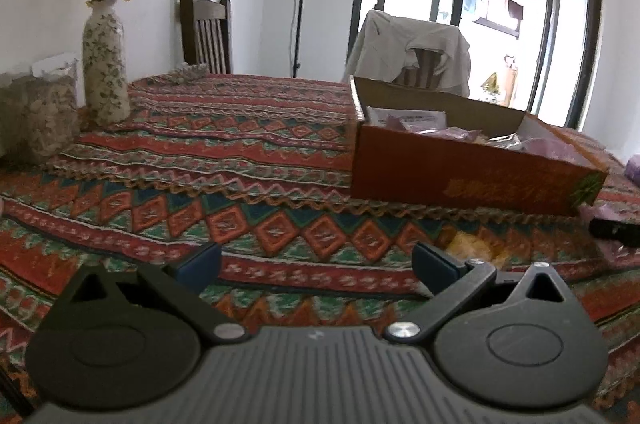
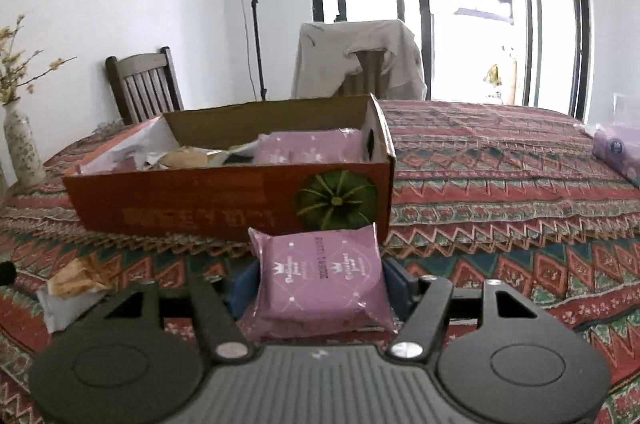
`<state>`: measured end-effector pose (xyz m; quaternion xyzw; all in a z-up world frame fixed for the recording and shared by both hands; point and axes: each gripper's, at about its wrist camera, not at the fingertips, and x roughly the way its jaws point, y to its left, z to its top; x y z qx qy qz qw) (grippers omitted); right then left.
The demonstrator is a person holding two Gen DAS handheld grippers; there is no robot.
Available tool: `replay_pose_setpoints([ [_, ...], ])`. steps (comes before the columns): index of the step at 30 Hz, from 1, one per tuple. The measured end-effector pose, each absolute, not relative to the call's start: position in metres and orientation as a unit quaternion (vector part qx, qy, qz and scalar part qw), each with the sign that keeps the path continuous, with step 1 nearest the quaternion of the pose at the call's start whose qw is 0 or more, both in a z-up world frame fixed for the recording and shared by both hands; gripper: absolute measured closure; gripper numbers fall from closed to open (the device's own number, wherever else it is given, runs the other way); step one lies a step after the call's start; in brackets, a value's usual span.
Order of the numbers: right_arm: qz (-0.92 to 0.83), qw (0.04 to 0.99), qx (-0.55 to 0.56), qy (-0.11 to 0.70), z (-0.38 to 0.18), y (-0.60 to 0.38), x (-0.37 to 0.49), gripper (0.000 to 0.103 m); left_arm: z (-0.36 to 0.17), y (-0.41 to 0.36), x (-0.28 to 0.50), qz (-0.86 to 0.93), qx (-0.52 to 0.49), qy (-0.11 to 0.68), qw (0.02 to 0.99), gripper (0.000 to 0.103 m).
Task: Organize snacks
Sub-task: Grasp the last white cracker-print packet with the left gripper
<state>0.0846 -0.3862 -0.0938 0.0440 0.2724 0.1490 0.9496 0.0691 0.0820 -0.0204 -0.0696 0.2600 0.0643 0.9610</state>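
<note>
One purple snack packet (image 2: 322, 274) clamped in the right hand-held gripper (image 2: 322, 284).
Left hand-held gripper (image 1: 316, 264) gapes wide, holding nothing, near the cardboard box (image 1: 460, 176).

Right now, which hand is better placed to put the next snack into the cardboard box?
Right. The right gripper is shut on a purple snack packet, directly in front of the box. The left gripper is open and empty.
</note>
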Motion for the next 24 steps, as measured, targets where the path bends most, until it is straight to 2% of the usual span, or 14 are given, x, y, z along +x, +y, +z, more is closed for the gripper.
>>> replay_pose_setpoints([
  [7,0.151,0.952,0.046,0.263,-0.094,-0.386,0.082,0.038,-0.006,0.046,0.085,0.004,-0.058,0.261,0.963,0.0],
  [14,0.149,0.954,0.046,0.258,-0.092,-0.386,0.077,0.038,-0.019,0.0,0.113,-0.006,0.004,0.318,0.948,0.0],
  [19,0.15,0.954,0.048,0.256,-0.091,-0.387,0.076,0.037,-0.03,-0.008,0.124,0.014,0.006,0.343,0.939,0.0],
  [24,0.15,0.953,0.045,0.258,-0.091,-0.385,0.077,0.037,-0.037,-0.007,0.128,0.019,-0.006,0.351,0.936,0.008],
])
